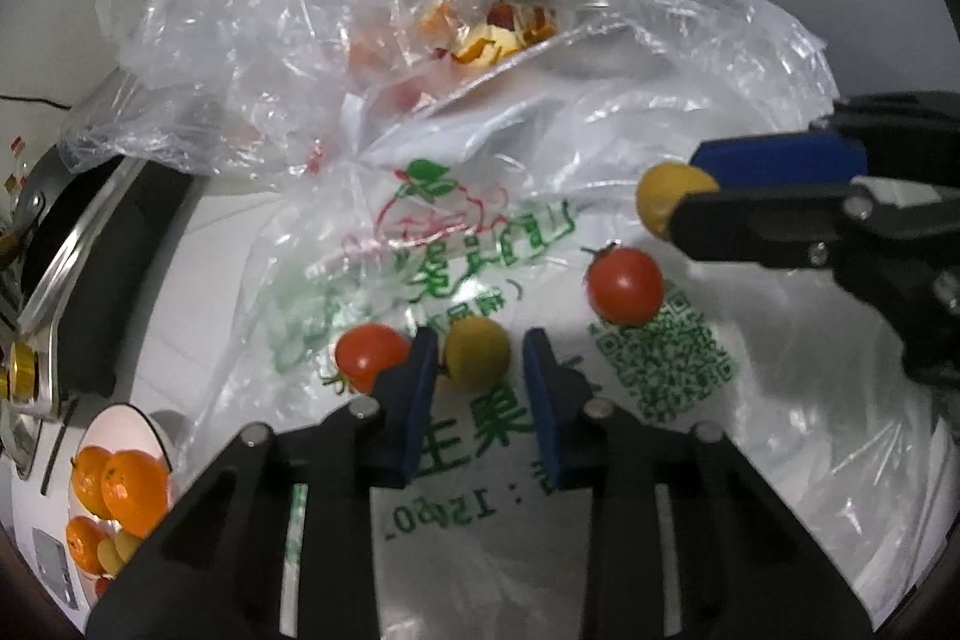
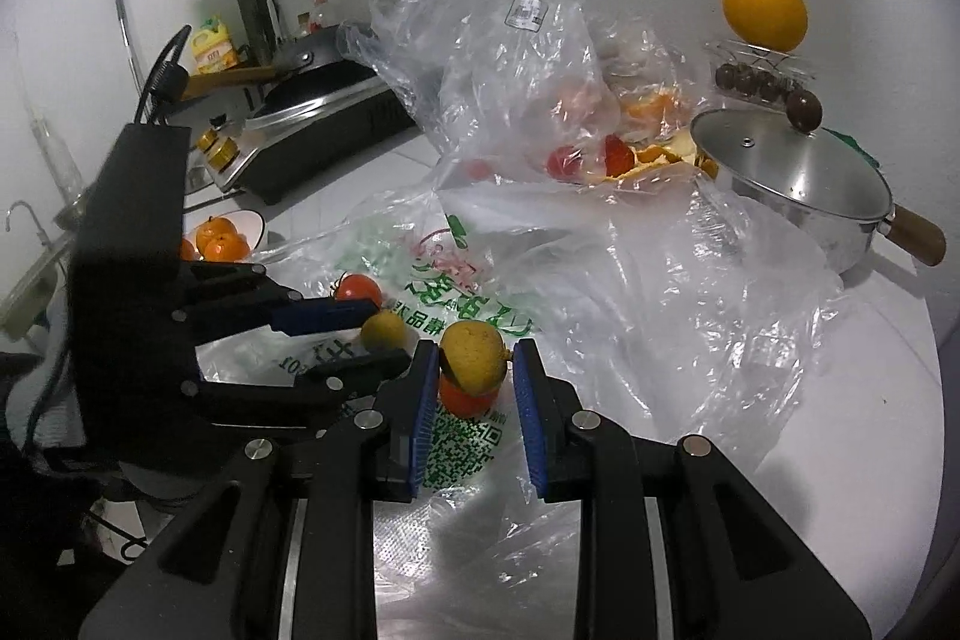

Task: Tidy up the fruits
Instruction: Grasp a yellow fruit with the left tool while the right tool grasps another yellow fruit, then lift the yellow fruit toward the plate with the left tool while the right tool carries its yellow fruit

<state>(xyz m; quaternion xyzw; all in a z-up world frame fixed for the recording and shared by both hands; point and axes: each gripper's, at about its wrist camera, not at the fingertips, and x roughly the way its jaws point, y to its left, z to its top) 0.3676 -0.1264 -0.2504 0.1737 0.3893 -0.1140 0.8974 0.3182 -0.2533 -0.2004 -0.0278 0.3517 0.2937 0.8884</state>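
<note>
Right now the left gripper (image 1: 477,355) has its jaws spread around a yellow tomato (image 1: 477,352) on the printed bag (image 1: 480,436), while the right gripper (image 2: 471,364), jaws also spread, brackets another yellow fruit (image 2: 473,355) nearby on that bag.

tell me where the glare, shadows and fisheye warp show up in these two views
Left wrist view: glare streaks the crumpled clear plastic bag; dark vignette rings the corners; the bag's green printed lettering bows outward. Right wrist view: bright highlights on the shiny steel pot lid; a soft shadow pools under the open right gripper; the wall edge curves.
</note>
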